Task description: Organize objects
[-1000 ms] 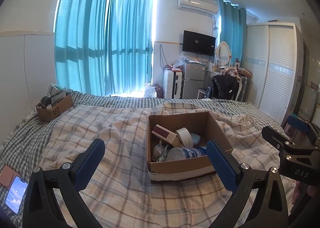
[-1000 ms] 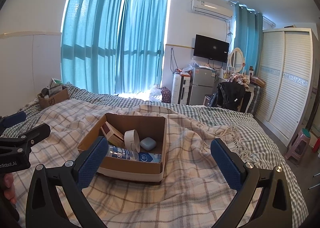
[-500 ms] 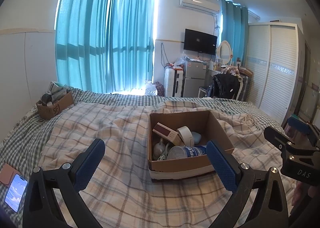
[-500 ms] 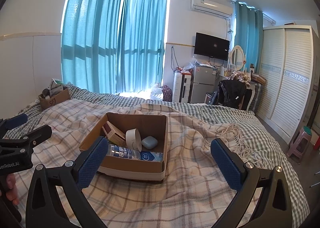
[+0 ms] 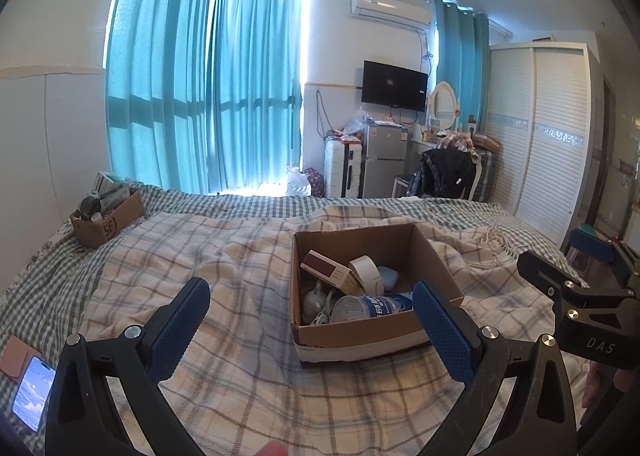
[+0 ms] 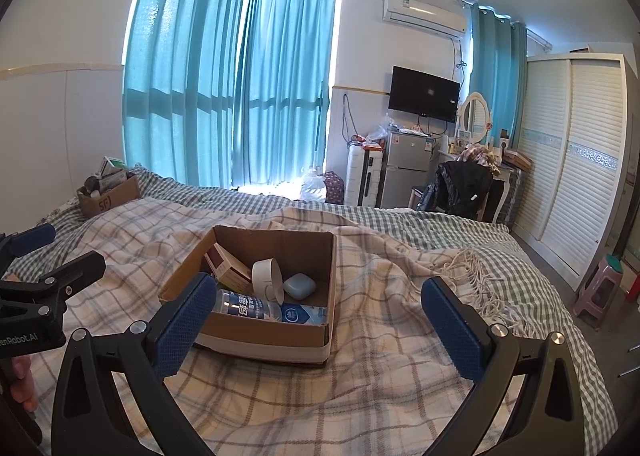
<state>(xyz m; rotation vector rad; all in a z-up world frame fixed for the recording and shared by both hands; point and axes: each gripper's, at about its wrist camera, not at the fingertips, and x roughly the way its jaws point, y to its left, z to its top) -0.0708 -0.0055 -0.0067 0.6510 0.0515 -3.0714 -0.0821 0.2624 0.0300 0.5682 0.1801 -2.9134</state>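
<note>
Both claws, left claw (image 5: 310, 320) and right claw (image 6: 316, 318), spread wide, empty, bottle (image 6: 250, 306) lying crosswise in box (image 6: 264, 340)

The left gripper (image 5: 308, 320) hangs above the checked bed (image 5: 240, 376) with its fingers (image 5: 178, 330) spread wide and nothing between them. Ahead lies an open cardboard box (image 5: 360, 336) holding a bottle (image 5: 372, 306), a tape roll (image 5: 366, 274) and a small carton (image 5: 330, 270).
</note>
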